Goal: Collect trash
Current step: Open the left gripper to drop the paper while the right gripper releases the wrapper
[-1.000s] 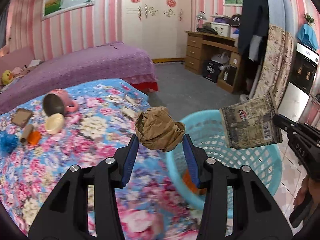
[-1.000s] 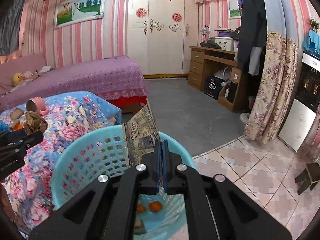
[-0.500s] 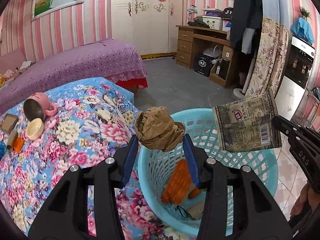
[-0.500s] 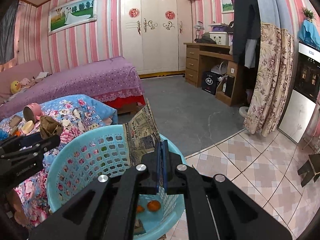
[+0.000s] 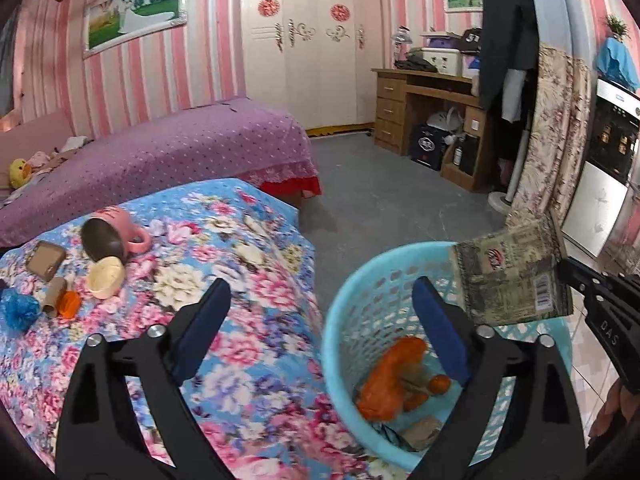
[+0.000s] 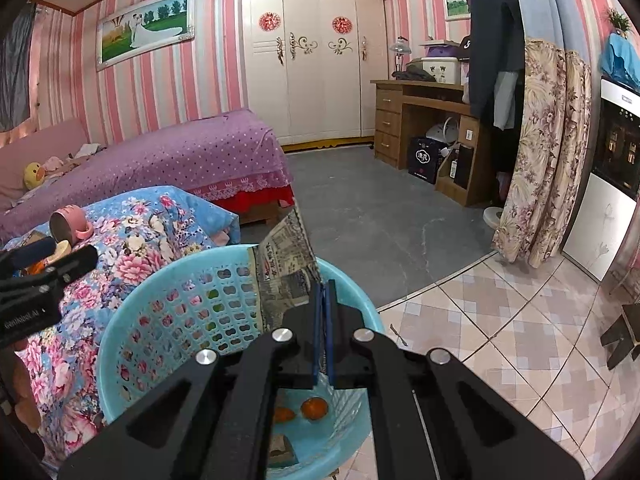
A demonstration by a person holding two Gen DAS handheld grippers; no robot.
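A light blue plastic basket [image 5: 360, 304] stands beside the floral table; it holds an orange bag [image 5: 390, 380], small orange pieces and brown paper [image 5: 420, 432]. My left gripper [image 5: 320, 320] is open and empty above the basket's near rim. My right gripper [image 6: 323, 292] is shut on a printed foil packet [image 6: 286, 268] held over the basket [image 6: 168, 304]; the packet also shows in the left wrist view [image 5: 512, 276]. More trash lies at the table's left: a blue wad [image 5: 18, 312], a cardboard tube [image 5: 54, 296], an orange scrap [image 5: 69, 304].
On the floral tablecloth [image 5: 224, 272] lie a tipped pink mug [image 5: 110, 236], a cream lid [image 5: 105, 278] and a brown card [image 5: 46, 260]. A purple bed [image 5: 160, 152] is behind. A wooden desk [image 5: 432, 104] and a curtain [image 5: 556, 128] stand at the right.
My left gripper opened and the crumpled brown paper ball it held is gone from its fingers. The right gripper still holds the packet over the basket.
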